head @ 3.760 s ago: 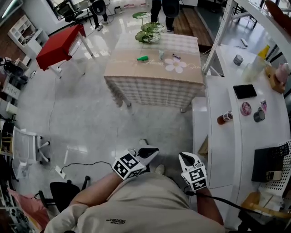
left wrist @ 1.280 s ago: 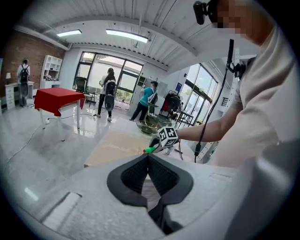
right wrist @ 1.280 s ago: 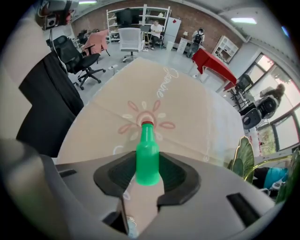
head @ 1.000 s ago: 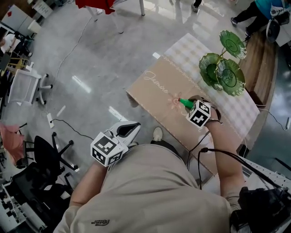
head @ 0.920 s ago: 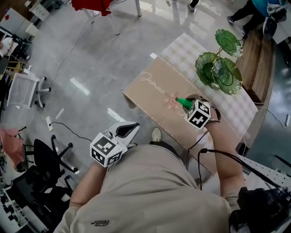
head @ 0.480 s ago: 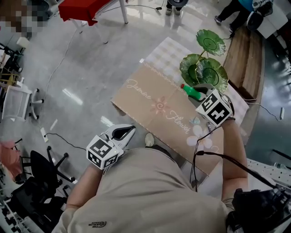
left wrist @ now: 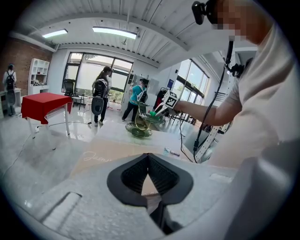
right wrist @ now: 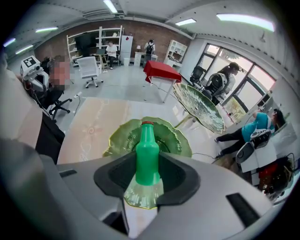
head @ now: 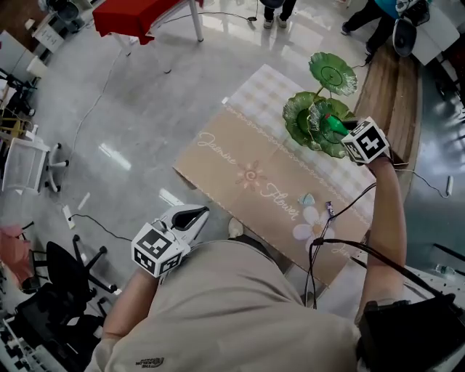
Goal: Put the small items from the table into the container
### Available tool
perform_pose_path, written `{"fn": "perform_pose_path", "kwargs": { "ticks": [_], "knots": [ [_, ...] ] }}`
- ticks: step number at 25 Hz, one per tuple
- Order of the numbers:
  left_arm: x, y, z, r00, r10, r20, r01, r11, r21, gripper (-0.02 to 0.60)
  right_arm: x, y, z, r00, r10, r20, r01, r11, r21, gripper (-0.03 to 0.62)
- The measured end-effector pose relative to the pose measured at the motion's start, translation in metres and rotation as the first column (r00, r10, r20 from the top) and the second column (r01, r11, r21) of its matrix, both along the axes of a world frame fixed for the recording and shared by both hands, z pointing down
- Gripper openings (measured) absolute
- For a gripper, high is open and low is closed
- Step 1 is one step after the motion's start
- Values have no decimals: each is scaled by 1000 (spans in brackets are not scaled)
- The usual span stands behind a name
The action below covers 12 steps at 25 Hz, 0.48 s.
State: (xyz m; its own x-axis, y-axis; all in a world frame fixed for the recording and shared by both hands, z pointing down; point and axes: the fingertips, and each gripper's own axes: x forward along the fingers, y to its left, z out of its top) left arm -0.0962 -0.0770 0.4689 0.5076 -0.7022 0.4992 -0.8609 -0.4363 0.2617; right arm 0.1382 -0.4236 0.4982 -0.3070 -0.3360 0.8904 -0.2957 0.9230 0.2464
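Note:
A small green bottle is held above the lower leaf dish of a green tiered stand, with my right gripper shut on it. In the right gripper view the bottle stands upright between the pads of that gripper, over the dish. A pale blue item and a small dark item lie on the beige runner. My left gripper hangs off the table by my body, its jaws shut and empty.
The stand's upper dish rises behind the lower one. A red table, a white chair and a black chair stand on the floor to the left. People stand beyond the table. A cable trails from my right arm.
My right gripper lifted the green bottle off the runner and carried it up and to the right, over the green dishes. The left gripper stayed by my body.

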Motion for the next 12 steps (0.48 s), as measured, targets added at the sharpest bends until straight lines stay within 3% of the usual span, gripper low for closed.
{"fn": "perform_pose_path", "kwargs": {
  "ticks": [6,12],
  "knots": [
    [-7,3,2,1000,-30,7,30,999,-14,8,18,-42,27,995,40,-93,-40,999,1,155],
    [-17,8,2,998,-56,3,56,998,-14,8,18,-50,41,991,53,-122,-55,998,-16,158]
  ]
}}
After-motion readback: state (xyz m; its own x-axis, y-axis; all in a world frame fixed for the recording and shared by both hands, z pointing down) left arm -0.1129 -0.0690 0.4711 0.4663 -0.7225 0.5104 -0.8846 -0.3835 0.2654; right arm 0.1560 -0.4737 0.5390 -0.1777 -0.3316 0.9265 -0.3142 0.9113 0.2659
